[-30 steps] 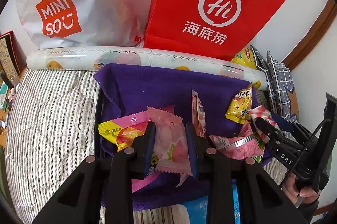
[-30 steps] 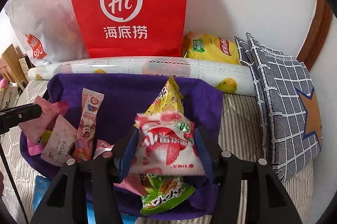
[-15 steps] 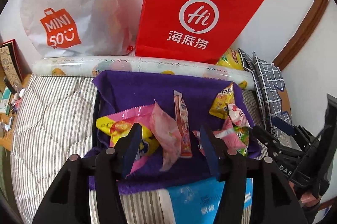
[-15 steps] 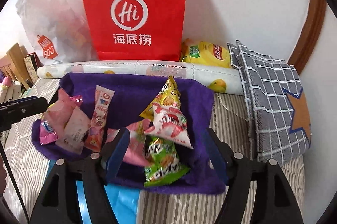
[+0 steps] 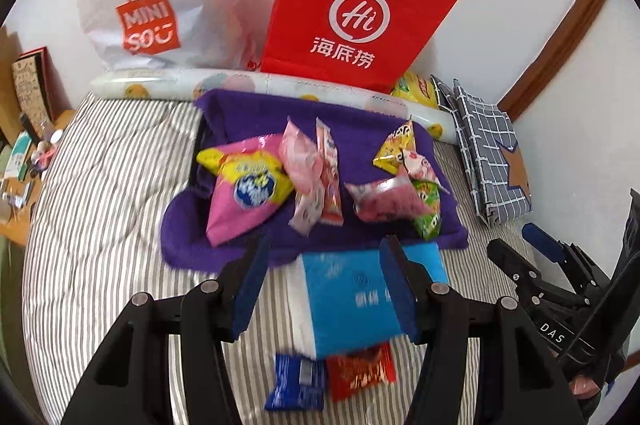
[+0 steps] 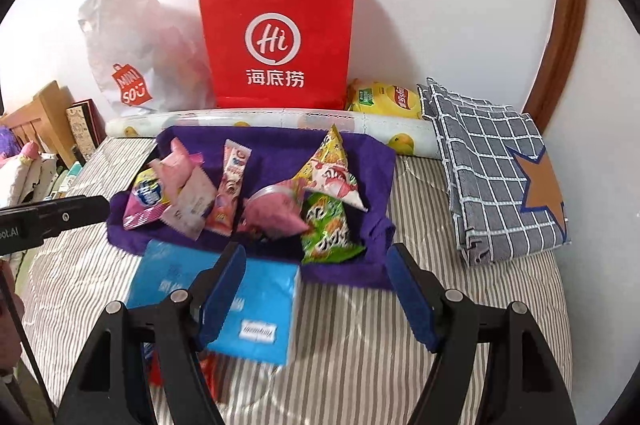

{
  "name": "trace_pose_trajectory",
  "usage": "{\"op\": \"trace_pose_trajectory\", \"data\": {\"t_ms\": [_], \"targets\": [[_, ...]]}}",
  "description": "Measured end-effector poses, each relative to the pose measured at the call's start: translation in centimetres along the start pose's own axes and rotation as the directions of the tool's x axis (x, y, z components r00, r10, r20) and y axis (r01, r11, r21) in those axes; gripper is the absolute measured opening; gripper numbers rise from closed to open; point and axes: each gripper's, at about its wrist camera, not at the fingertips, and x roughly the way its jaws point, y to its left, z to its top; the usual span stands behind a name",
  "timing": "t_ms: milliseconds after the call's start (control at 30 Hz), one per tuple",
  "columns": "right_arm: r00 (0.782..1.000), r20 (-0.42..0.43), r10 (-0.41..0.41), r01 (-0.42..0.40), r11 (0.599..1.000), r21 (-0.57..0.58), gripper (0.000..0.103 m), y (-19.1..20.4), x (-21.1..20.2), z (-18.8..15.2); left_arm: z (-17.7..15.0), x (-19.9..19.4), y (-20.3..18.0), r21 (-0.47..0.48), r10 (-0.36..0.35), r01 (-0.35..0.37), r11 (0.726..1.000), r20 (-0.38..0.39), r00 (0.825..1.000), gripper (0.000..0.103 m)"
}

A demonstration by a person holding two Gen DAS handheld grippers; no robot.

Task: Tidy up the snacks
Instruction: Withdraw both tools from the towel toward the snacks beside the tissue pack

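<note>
Both grippers — left [image 5: 322, 289], right [image 6: 316, 291] — now open, empty; snacks [image 5: 316, 177] dropped on purple towel [image 5: 248, 121].

— Which colours are seen on the bedding and the cloth?
— The bedspread [image 6: 360, 337] is striped grey and white; the towel [image 6: 280, 145] is plain purple.

— And behind them?
— A red paper bag [image 6: 276, 37] is printed with a white logo. The folded cloth [image 6: 492, 177] is checked grey and white, with a brown star edged in blue.

— The packets?
— A green packet [image 6: 324, 229] and a pink-and-yellow packet [image 5: 248, 185] are seen, beside a blue tissue pack [image 5: 352, 301].
</note>
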Motion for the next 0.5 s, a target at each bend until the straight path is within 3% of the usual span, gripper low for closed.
{"op": "trace_pose_trajectory", "data": {"t_ms": [133,300,500], "targets": [[0.999,-0.006,0.052,-0.052,0.998,0.017,0.072,0.9,-1.6,-1.2,-1.8,-1.5,0.4,-0.005,0.015,-0.015,1.0,0.019,1.0,0.056],[1.0,-0.002,0.022,-0.022,1.0,-0.012,0.072,2.6,-2.7,-2.7,-4.1,-3.2,0.8,0.01,0.03,-0.031,0.999,0.05,0.998,0.056],[0.997,-0.043,0.059,-0.057,0.998,0.027,0.072,3.4,-2.6,-5.3,-6.4,-3.8,1.4,0.051,0.074,-0.075,0.996,0.039,0.997,0.056]]}}
